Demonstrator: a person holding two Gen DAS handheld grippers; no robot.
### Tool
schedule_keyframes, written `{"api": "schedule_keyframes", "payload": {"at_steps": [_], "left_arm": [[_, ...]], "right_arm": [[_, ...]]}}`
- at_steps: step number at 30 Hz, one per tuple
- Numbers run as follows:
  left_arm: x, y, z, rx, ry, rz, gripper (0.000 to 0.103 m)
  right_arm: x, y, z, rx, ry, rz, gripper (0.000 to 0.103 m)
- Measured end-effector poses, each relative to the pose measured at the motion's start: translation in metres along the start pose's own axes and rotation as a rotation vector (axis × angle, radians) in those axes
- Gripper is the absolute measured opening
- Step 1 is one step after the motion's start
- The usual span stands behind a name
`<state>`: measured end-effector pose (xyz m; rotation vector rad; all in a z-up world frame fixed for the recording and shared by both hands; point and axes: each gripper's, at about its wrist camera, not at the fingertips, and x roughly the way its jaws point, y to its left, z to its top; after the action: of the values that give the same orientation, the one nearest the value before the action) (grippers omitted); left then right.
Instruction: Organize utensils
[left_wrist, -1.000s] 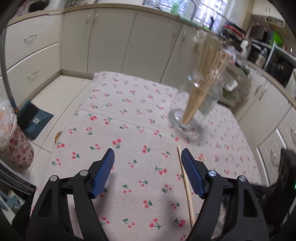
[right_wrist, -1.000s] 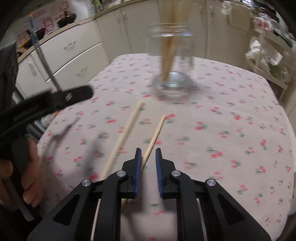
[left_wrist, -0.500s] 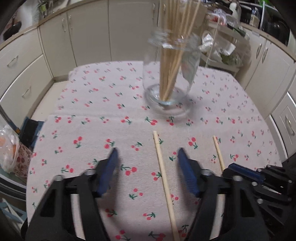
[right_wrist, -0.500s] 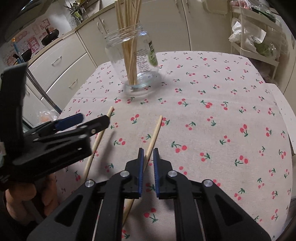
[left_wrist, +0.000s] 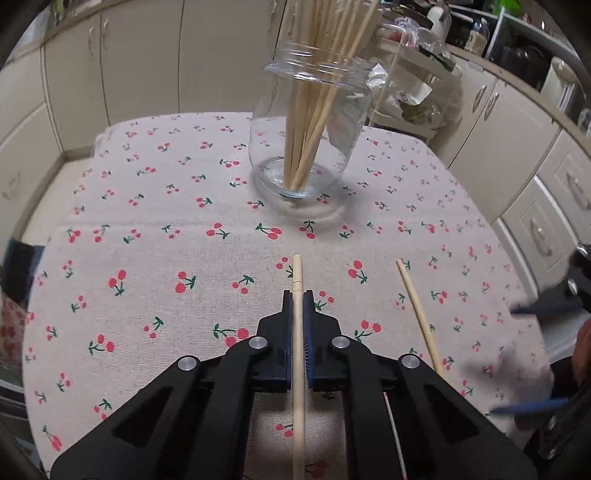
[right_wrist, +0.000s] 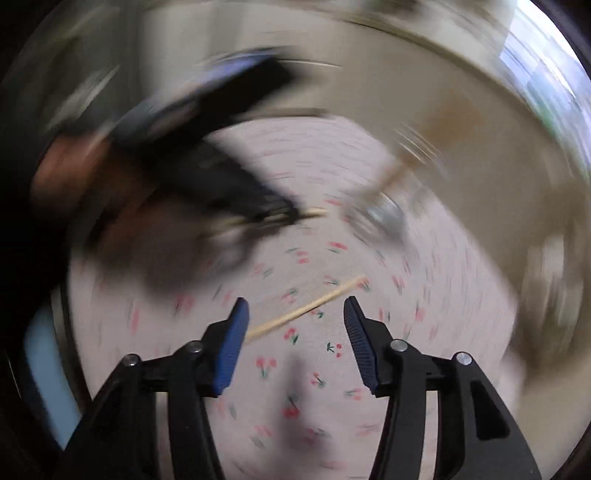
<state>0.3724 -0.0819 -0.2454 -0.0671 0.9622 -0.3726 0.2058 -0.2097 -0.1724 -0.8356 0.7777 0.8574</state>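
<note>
Chopstick (left_wrist: 297, 332) points far toward the jar (left_wrist: 310, 125), clamped in the left gripper (left_wrist: 297, 299); jar holds upright chopsticks (left_wrist: 314, 92). Right gripper (right_wrist: 295, 314) gapes above another chopstick (right_wrist: 306, 306).

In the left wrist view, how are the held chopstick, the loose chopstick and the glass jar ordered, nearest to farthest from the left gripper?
1. Held chopstick: between the jaws of the left gripper.
2. Loose chopstick: on the cloth, to the right.
3. Glass jar: straight ahead, farthest.

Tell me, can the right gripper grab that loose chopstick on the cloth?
Probably yes. The right gripper has open jaws, with the loose chopstick lying bare just ahead.
</note>
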Motion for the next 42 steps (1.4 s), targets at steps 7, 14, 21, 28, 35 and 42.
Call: {"api": "schedule_keyframes", "payload": {"at_steps": [7,14,21,28,35,42], "left_arm": [[0.001,0.006,-0.001,-0.041,-0.001,-0.041,0.005],[0.001,0.008,-0.002,-0.051,-0.001,-0.048,0.006],[0.001,0.009,-0.001,-0.058,-0.001,-0.047,0.006],[0.001,0.01,-0.001,-0.065,-0.001,-0.05,0.006],[0.001,0.012,-0.001,-0.084,-0.002,-0.064,0.006],[0.002,0.016,-0.001,-0.107,0.002,-0.089,0.006]], "right_arm": [[0.015,0.026,0.004,-0.38,0.039,0.119,0.053],[0.039,0.023,0.005,-0.512,0.105,0.282,0.054],[0.086,-0.029,0.017,0.024,0.298,0.376,0.085],[0.085,-0.072,0.0,0.49,0.305,0.286,0.042],[0.031,0.019,0.024,-0.57,-0.044,0.069,0.068],[0.069,0.018,0.039,-0.8,0.086,0.308,0.068]]}}
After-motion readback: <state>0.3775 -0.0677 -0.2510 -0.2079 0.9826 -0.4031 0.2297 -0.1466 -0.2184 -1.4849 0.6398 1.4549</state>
